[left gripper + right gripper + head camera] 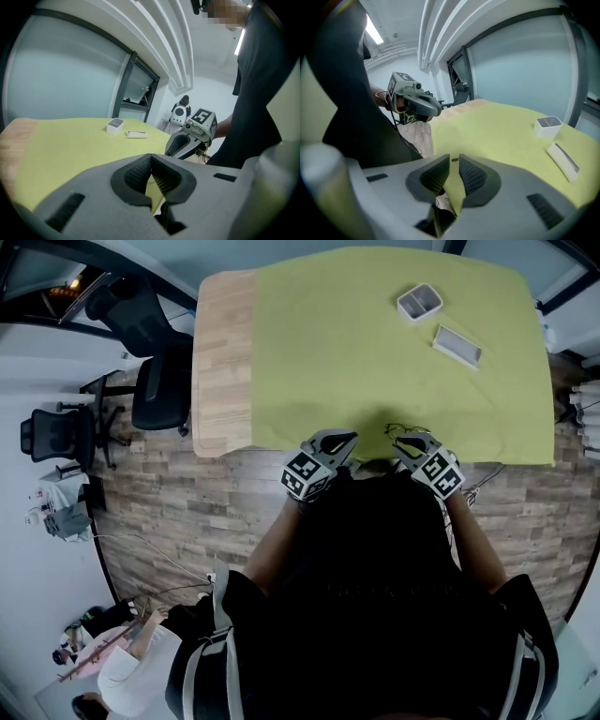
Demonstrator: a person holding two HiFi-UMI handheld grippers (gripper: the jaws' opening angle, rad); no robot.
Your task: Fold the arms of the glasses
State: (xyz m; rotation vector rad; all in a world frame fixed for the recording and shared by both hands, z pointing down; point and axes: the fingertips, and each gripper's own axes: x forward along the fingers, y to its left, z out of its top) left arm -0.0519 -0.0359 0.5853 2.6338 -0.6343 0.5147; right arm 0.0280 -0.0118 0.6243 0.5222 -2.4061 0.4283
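The thin dark-framed glasses [407,430] are at the near edge of the yellow-green cloth [375,343], right at the tip of my right gripper [403,440]. In the right gripper view the jaws stand a narrow gap apart with a small dark piece of the glasses [454,160] caught at their tips; the rest of the frame is hidden. My left gripper [343,439] hovers a hand's width to the left, over the same edge. Its pads [140,171] meet at the tips with nothing between them. Each gripper shows in the other's view: the right gripper [180,145] and the left gripper [423,105].
A small white tray [419,302] and a flat white lid [457,345] lie at the far right of the cloth. Bare wooden tabletop [220,352] shows on the left. Office chairs [155,362] stand left of the table. Another person [131,662] is on the floor behind.
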